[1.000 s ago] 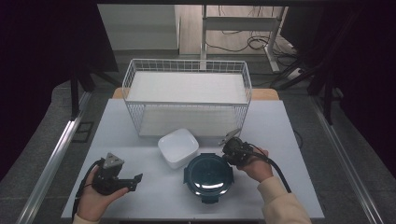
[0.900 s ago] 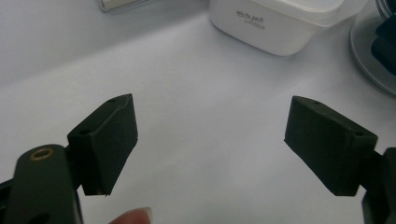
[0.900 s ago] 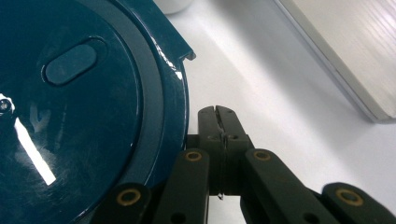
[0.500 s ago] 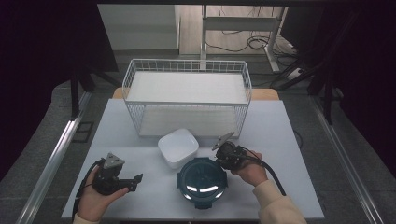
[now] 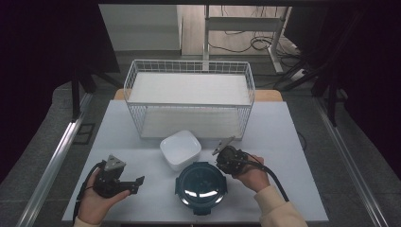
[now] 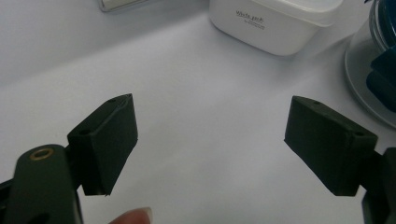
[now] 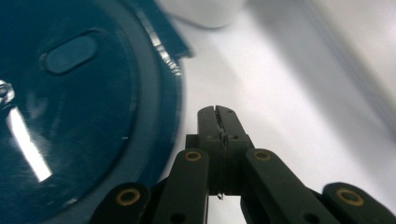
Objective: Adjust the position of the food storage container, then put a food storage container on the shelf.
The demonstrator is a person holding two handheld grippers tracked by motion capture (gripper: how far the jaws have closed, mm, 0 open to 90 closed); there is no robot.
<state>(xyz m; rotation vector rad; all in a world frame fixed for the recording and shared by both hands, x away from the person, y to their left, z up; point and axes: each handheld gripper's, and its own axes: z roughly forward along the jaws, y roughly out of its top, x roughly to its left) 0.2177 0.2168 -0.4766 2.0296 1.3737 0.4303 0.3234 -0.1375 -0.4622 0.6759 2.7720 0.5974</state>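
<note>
We have hardly begun: our right gripper (image 5: 226, 156), jaws pressed together and empty, hovers at two o'clock of the round dark-teal lidded container (image 5: 201, 186); our left gripper (image 5: 124, 183) waits spread apart

The round teal lid (image 5: 200, 185) looks like glossy plastic, with bright glare streaks. The square white container (image 5: 180, 149) is smooth, satiny plastic. The basket (image 5: 189, 101) is white-coated wire mesh. The surface (image 5: 293, 142) is matt and pale.
</note>
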